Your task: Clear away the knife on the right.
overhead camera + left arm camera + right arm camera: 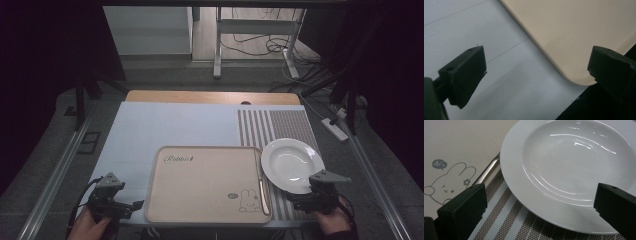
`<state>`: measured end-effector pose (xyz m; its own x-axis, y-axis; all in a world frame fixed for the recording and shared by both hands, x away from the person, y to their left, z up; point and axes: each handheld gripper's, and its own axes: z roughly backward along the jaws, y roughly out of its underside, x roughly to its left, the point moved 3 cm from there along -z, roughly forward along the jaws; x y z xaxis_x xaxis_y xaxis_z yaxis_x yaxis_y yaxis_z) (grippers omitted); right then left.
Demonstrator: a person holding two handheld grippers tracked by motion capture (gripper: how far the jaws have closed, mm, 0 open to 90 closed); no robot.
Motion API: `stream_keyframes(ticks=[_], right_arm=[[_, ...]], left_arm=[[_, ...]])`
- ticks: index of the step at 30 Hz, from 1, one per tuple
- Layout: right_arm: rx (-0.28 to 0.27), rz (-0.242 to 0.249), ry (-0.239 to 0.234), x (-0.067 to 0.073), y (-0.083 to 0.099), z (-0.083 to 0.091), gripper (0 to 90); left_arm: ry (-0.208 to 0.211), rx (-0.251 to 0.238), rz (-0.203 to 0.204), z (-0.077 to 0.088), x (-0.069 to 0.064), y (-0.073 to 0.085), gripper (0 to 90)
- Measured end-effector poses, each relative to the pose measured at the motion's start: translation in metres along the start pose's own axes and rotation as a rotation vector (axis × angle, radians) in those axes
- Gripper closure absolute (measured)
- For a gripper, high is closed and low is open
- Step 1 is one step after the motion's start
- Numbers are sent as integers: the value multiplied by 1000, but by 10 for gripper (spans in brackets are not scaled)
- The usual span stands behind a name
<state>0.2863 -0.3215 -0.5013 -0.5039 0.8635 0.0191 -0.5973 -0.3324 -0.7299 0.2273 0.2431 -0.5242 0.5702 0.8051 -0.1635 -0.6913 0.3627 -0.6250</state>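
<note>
Plate (292, 163): white and deep, it lies on the striped mat (260, 125) at the right side of the table; its left rim reaches over the right edge of the tray (200, 185).
Your right gripper (306, 199): it is at the near rim of the plate, with the jaws wide apart and nothing between them. In the right gripper view the plate (574, 170) lies just ahead of the jaws.
Your left gripper (131, 206): it rests at the near left corner of the tray, also wide open, and it holds nothing. In the left gripper view the rounded corner of the tray (574, 32) sits between the jaws.
Tray: beige, with a rabbit drawing (248, 200) near its right corner, and a metal utensil (262, 185) lies along its right edge.
Table cover (150, 130): pale blue, under the tray.
</note>
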Motion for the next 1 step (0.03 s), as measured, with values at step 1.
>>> stream_keyframes(ticks=[1], right_arm=[[1, -1, 1, 0, 0, 0, 0]], left_arm=[[-1, 1, -1, 0, 0, 0, 30]])
